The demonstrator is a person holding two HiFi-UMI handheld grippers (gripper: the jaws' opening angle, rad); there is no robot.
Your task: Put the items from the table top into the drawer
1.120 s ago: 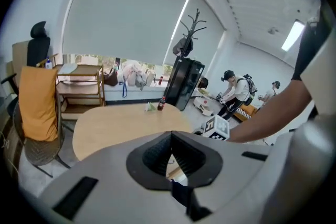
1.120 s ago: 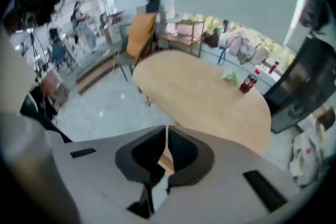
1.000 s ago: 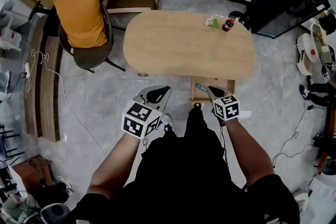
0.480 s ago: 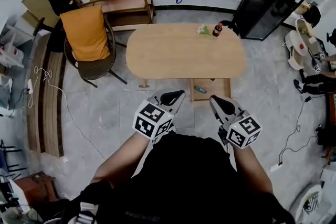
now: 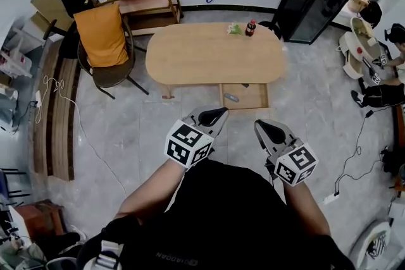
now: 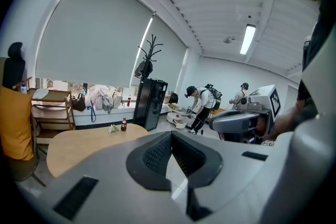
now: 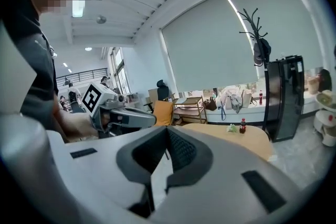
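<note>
1. My left claw and right claw are both closed on nothing, held up in front of me, well apart from the table.
2. The bottle stands upright at the table's far edge, cap up, long axis vertical. A green-and-white packet lies just beside it (too small to tell its heading).
3. The drawer hangs open on the near side, with 1 small thing lying flat in it, its long axis slanting across.
4. Risks, as I judge them: arriving with jaws closed would knock the tall bottle over and off the far edge. Reaching across, I could also bump the open drawer.
</note>
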